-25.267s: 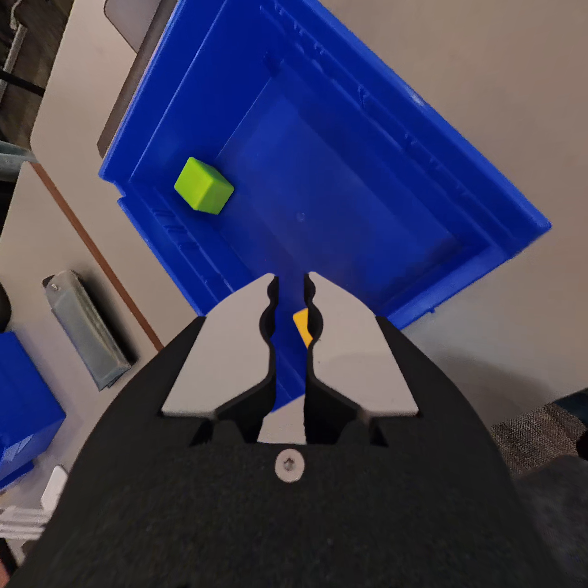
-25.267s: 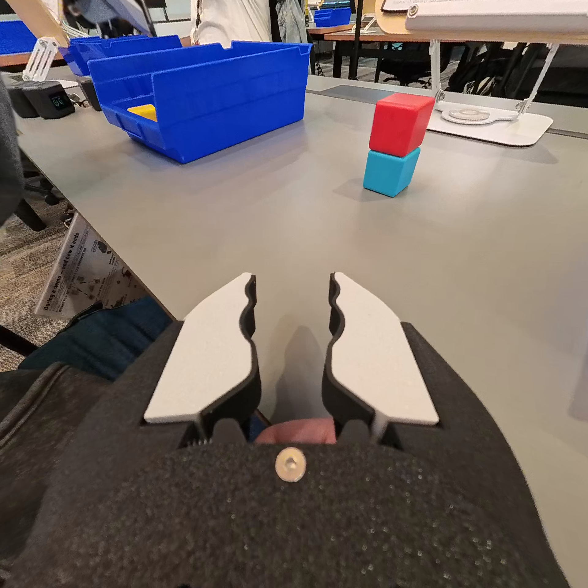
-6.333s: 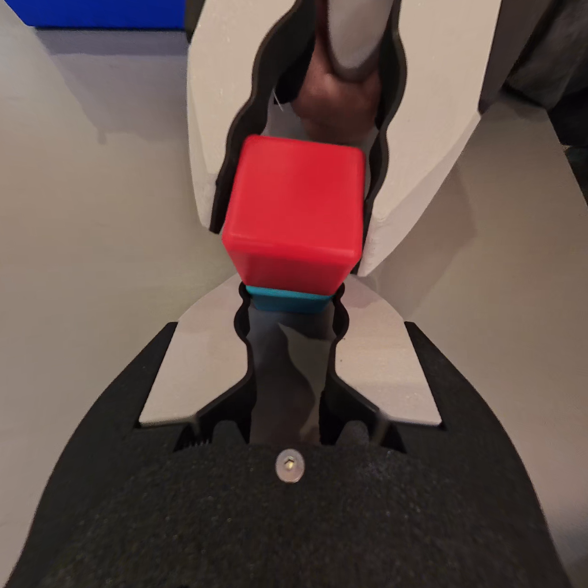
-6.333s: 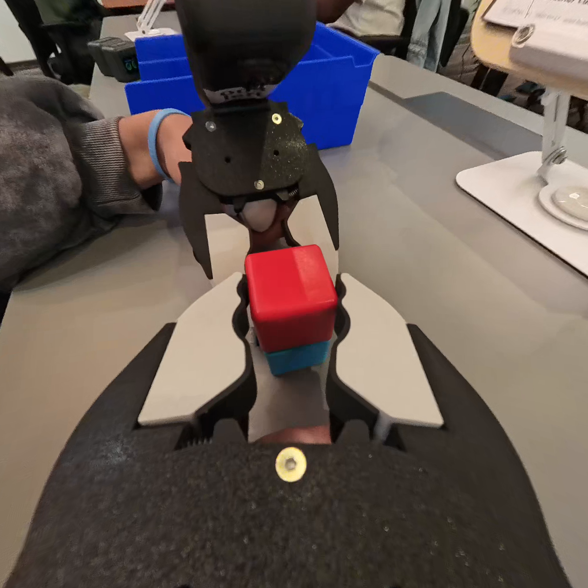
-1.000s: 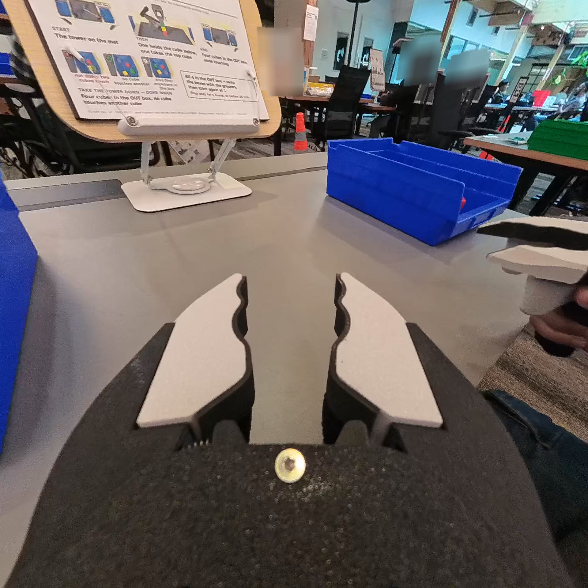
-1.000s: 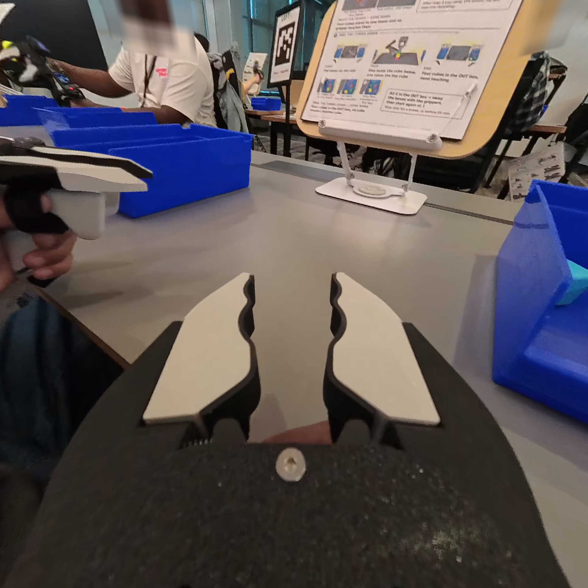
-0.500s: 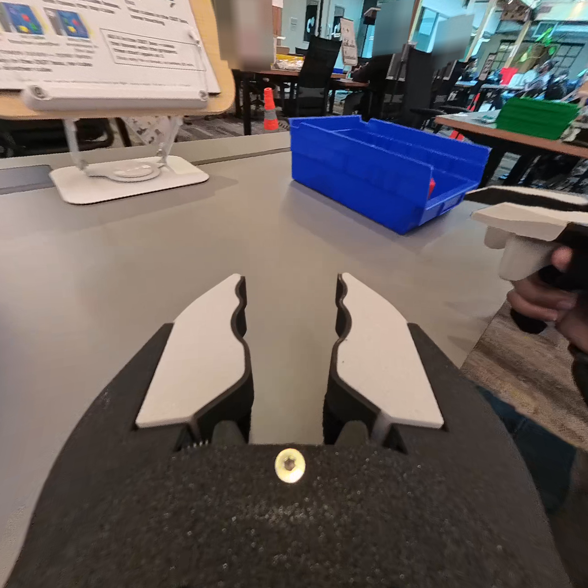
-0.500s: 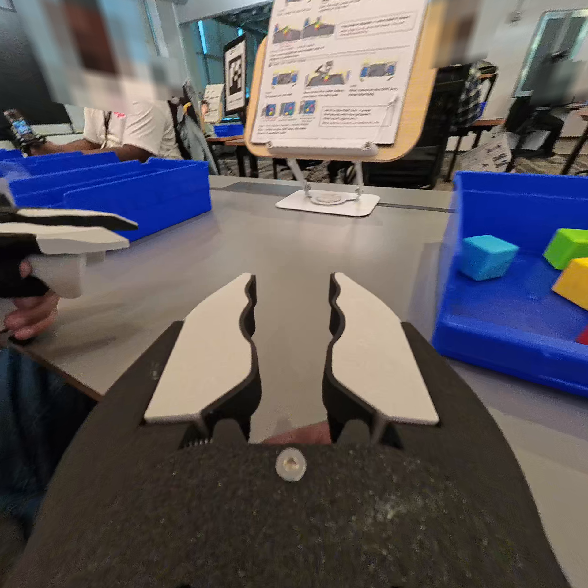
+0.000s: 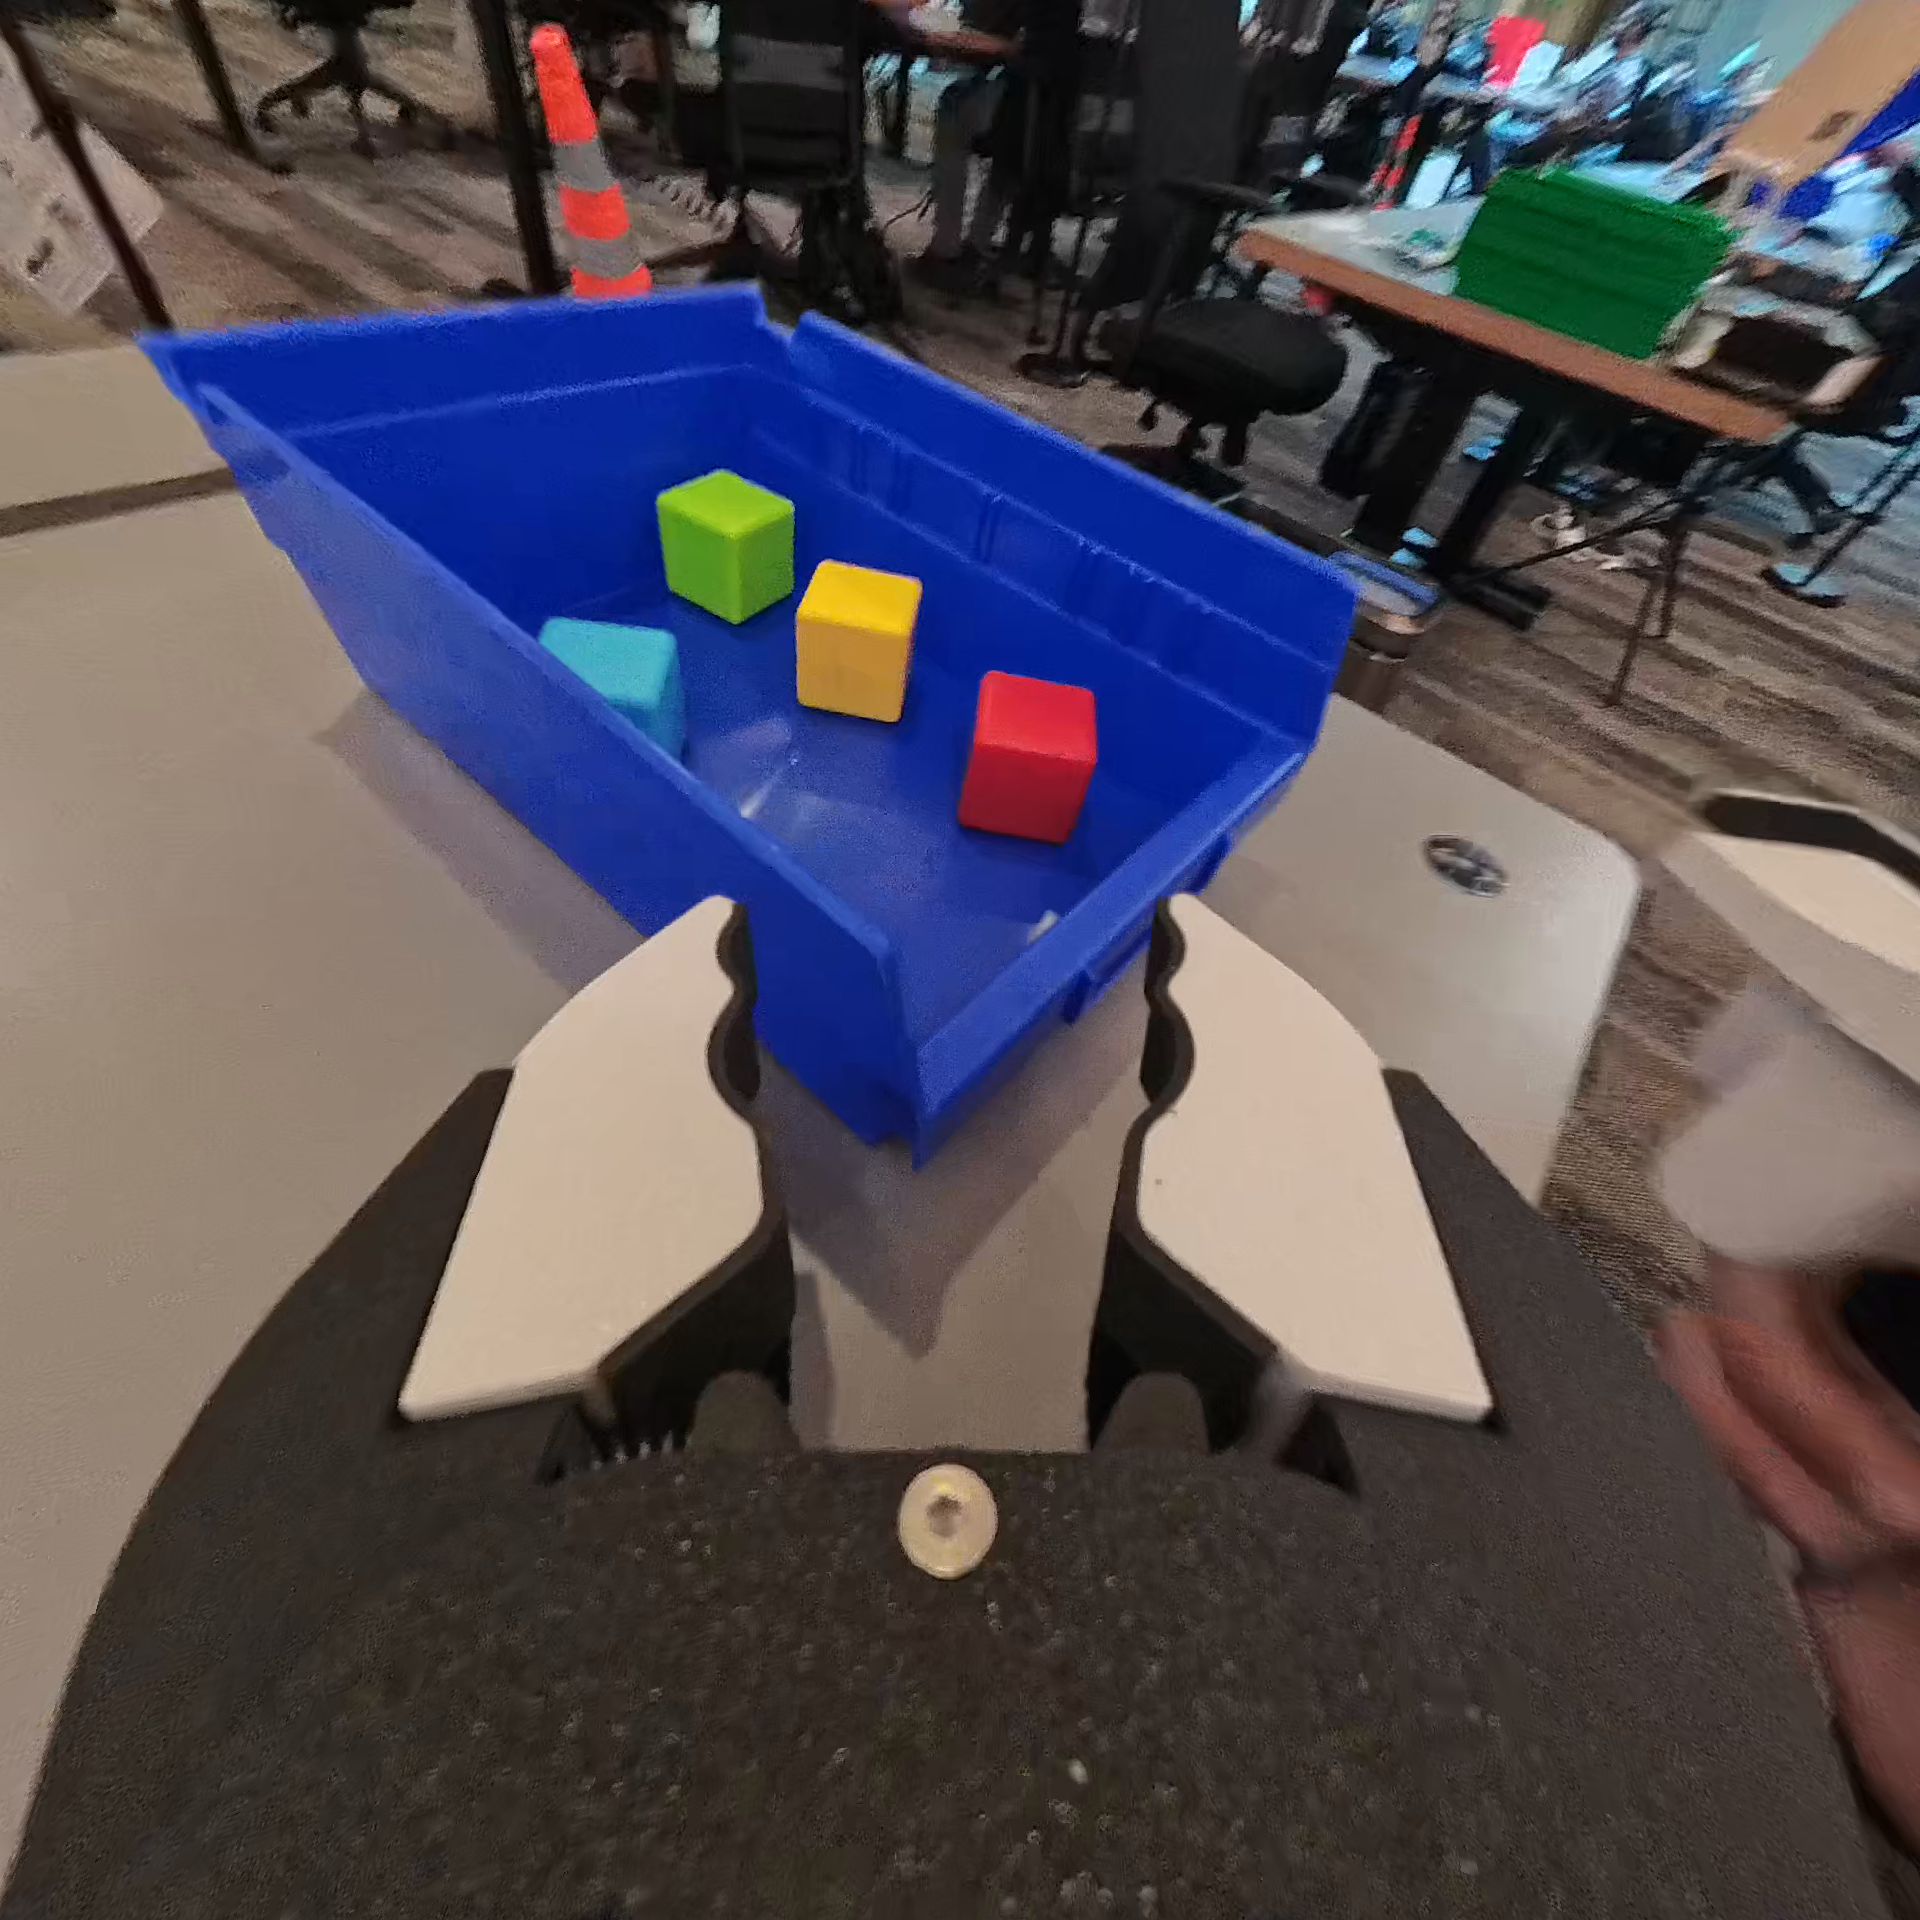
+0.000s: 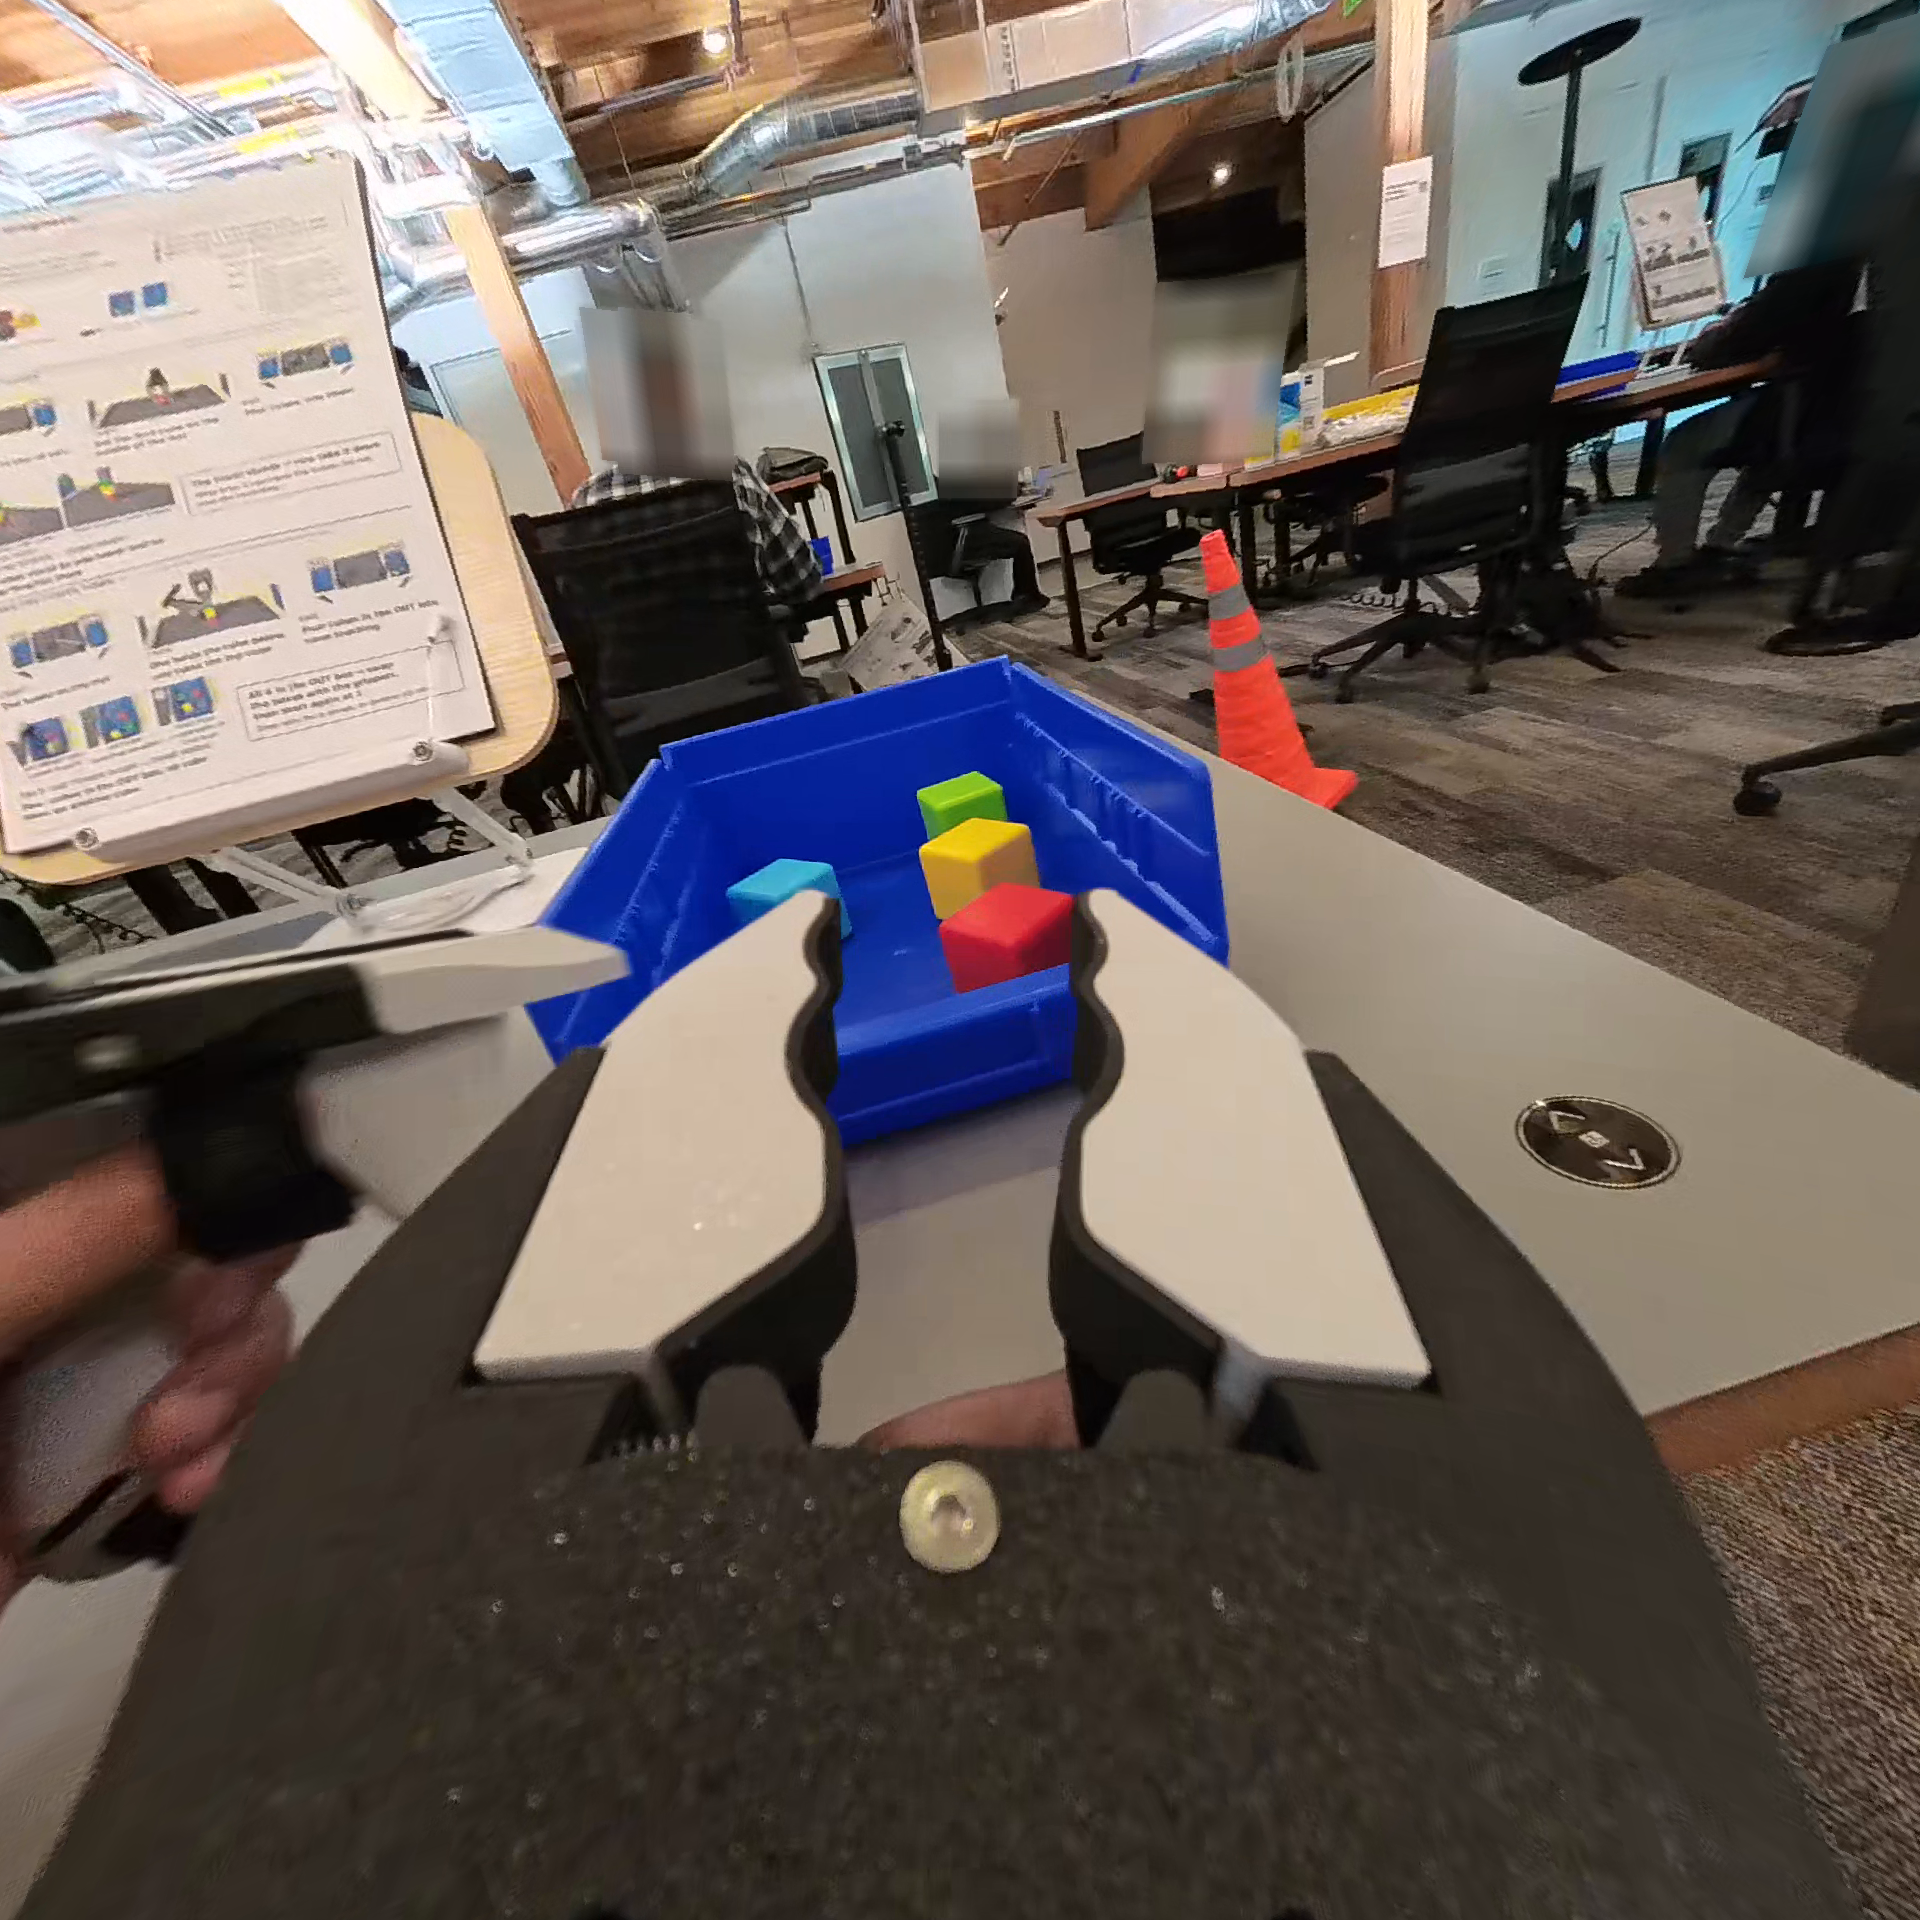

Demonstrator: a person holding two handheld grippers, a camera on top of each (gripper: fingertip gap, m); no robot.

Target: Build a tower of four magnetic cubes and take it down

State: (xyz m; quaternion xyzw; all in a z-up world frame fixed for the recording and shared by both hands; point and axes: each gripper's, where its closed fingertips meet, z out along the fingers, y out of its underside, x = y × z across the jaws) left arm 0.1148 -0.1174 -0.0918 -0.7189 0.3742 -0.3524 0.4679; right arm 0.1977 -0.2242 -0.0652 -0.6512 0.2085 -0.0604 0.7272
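Your instruction sheet (image 10: 208, 499) on its stand carries print and small pictures; its wording stays unquoted here.

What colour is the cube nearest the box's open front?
Red, clearest in the left wrist view.

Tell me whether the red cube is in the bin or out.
In. The red plastic cube sits on the floor of the blue plastic bin, apart from the others.

Black speckled claw (image 9: 943, 925) body, pale grey wavy-edged fingers (image 9: 603, 1164), one silver screw (image 9: 945, 1522)
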